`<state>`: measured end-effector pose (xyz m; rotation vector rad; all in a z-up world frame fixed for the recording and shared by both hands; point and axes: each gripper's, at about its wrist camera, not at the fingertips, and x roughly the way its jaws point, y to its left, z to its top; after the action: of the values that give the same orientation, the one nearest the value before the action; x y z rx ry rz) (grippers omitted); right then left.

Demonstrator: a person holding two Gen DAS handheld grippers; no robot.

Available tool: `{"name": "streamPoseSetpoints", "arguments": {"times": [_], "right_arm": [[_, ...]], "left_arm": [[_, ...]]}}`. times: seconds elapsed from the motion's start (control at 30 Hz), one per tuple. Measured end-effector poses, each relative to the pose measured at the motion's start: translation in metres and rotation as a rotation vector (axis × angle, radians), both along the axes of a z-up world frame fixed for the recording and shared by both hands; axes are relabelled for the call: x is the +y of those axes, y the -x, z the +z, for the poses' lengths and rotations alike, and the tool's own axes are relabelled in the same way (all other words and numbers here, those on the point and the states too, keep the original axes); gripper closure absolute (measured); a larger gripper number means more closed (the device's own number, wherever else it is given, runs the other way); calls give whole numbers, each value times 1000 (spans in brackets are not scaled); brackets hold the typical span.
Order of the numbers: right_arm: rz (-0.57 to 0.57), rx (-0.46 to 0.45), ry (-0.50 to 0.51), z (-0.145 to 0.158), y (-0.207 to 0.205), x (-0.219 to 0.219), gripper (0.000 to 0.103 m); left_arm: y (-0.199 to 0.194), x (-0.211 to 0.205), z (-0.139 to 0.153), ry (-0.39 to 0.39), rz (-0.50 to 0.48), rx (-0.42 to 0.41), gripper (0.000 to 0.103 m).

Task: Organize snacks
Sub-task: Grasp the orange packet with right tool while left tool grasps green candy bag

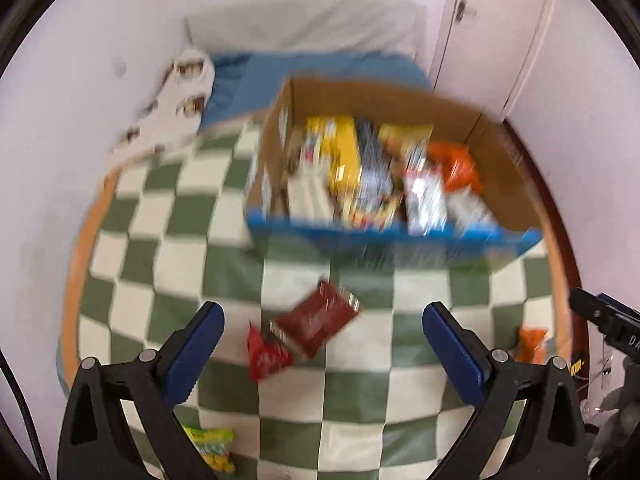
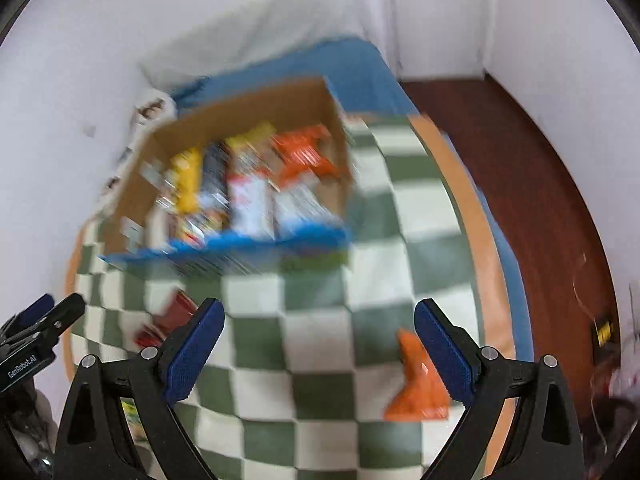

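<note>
Both grippers hang spread and empty — the left gripper (image 1: 322,344) above a dark red packet (image 1: 320,322), the right gripper (image 2: 318,344) beside an orange packet (image 2: 418,384) — with the snack-filled cardboard box (image 1: 400,104) beyond on the checked cloth (image 1: 168,220).

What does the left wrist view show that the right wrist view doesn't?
Only the left wrist view shows the small bright red packet clearly, beside the dark red foil packet, and the white cloth with brown prints in full.

Only the right wrist view shows the orange snack bag whole, by the open right gripper, and the wide dark red floor.

Both show the snack-filled cardboard box with a blue front edge, the green-and-white checkered blanket, and the open left gripper.
</note>
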<state>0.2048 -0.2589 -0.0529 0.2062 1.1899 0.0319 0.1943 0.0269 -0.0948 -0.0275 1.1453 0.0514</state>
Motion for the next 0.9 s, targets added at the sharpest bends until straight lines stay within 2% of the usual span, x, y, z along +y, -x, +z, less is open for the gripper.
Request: {"name": "streamPoseSetpoints", "arguments": {"times": [0.1,0.27,0.4,0.43,0.5,0.57,0.6,0.77,0.9], "right_arm": [[-54,131,22,-53,10,-28,5],[-119,268,53,-122,24,-62,5],[-159,339,47,-163,31,-79,6],[-162,345,42,-170,32,-81,11],[-162,358,16,-180,35,-82,24],[-142,352,27,-183,37,-77,30],[-122,341,29,-181,38,-72,37],[-8,323,17,-178,45,-30,40],[140,336,-5,-183,59,32,40]], "left_arm": [[5,-1,-40,11,25,86,1],[15,-4,-87,-3,39,187,1],[23,-6,-104,-36,32,223,1],[25,-5,-105,-37,32,227,1],[30,-4,-107,-42,32,233,1],[36,1,-106,-42,36,237,1],[39,5,-105,-42,40,236,1],[61,43,-104,-50,99,258,1],[85,81,-110,-50,172,304,1]]}}
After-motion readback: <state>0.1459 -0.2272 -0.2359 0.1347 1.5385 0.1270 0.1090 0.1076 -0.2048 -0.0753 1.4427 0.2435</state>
